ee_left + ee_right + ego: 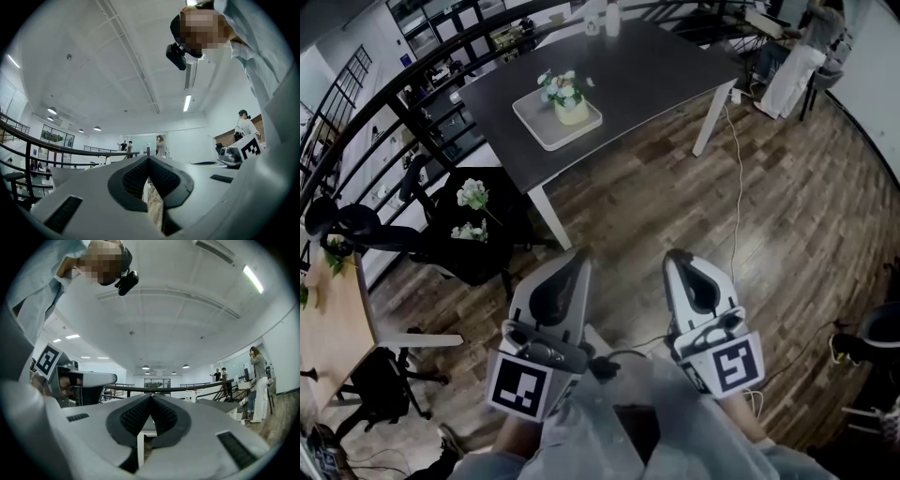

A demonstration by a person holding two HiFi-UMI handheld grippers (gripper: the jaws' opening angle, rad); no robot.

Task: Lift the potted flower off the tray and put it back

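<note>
**A:** Grey jaws, then: how do they stand?

**B:** Pressed together on nothing. The left gripper (578, 257) and right gripper (677, 259) are both clenched and empty, side by side, pointing forward.

**A:** And the potted flower (570, 99)?

**B:** Well ahead of both tips. It stands upright on the white tray (534, 127) on the dark table (656, 66), with wooden floor (628, 206) between. It lies almost straight in front of the left gripper, and off to the left of the right one.

**A:** So the left is nearer?

**B:** Slightly, I judge. Either one must travel forward and open before any lift.
</note>
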